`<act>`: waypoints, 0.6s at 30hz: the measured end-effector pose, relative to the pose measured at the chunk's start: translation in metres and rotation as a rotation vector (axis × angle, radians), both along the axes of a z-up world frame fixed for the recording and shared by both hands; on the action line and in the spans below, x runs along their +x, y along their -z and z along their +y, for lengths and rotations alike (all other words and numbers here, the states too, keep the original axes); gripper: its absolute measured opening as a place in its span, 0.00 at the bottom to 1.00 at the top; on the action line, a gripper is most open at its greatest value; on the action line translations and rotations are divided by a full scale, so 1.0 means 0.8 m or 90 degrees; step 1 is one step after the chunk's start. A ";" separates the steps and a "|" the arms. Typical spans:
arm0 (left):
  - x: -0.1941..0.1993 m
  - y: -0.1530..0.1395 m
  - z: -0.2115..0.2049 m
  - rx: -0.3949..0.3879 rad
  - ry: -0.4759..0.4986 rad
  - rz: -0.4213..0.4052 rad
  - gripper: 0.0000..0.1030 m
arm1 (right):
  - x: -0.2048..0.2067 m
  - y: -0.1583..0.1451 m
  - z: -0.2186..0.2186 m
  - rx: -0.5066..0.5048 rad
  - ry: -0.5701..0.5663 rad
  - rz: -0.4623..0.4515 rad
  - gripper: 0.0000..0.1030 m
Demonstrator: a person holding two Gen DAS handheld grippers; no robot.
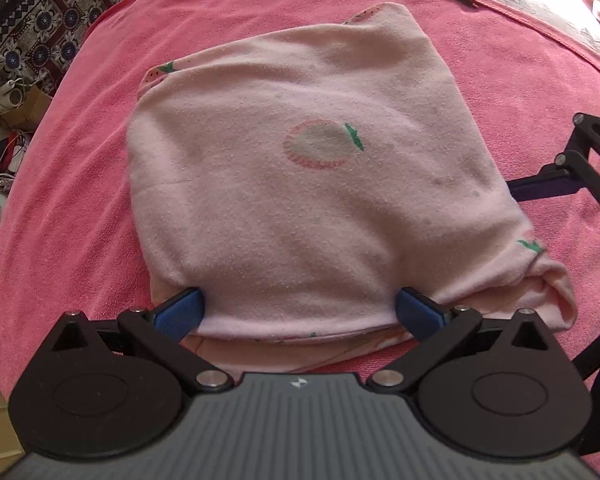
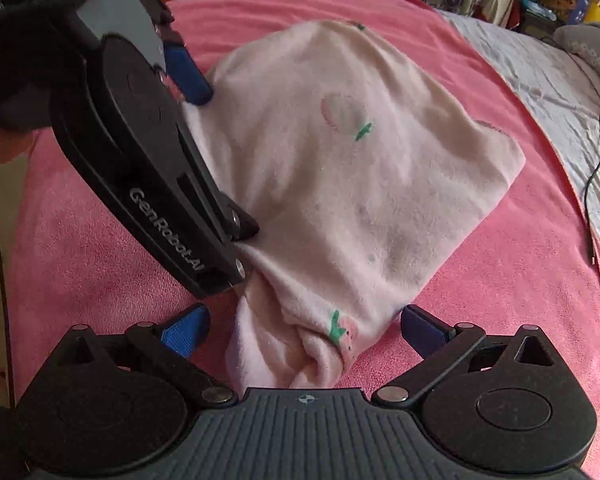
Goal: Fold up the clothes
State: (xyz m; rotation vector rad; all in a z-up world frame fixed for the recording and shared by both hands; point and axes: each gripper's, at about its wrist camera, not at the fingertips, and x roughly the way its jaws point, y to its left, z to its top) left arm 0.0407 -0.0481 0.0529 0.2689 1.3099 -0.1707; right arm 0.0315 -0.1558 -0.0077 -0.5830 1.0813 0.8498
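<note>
A pale pink garment (image 1: 300, 184) with strawberry prints lies folded into a rough square on a pink towel (image 1: 80, 184). My left gripper (image 1: 300, 314) is open, its blue fingers (image 1: 180, 312) spread wide to either side of the garment's near folded edge. My right gripper (image 2: 305, 330) is open too, and a bunched corner of the garment (image 2: 320, 348) sits between its fingers. In the right wrist view the left gripper's black body (image 2: 148, 160) lies along the garment's left edge. In the left wrist view the right gripper's black linkage (image 1: 580, 168) shows at the right edge.
The towel covers a bed with a grey sheet (image 2: 540, 92) beyond it, and a thin black cable (image 2: 592, 168) runs over the sheet. A patterned dark cloth (image 1: 40, 20) and floor clutter with cords (image 1: 8, 120) lie past the bed's edge.
</note>
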 end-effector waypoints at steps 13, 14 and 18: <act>-0.036 0.002 0.010 -0.003 0.282 -0.053 1.00 | 0.011 0.005 -0.003 0.019 -0.024 0.012 1.00; -0.034 0.013 0.011 0.024 0.312 -0.058 1.00 | 0.011 0.005 -0.003 0.018 -0.024 0.011 1.00; -0.049 0.006 0.008 0.014 0.391 -0.081 1.00 | 0.011 0.002 -0.002 0.017 -0.037 0.003 1.00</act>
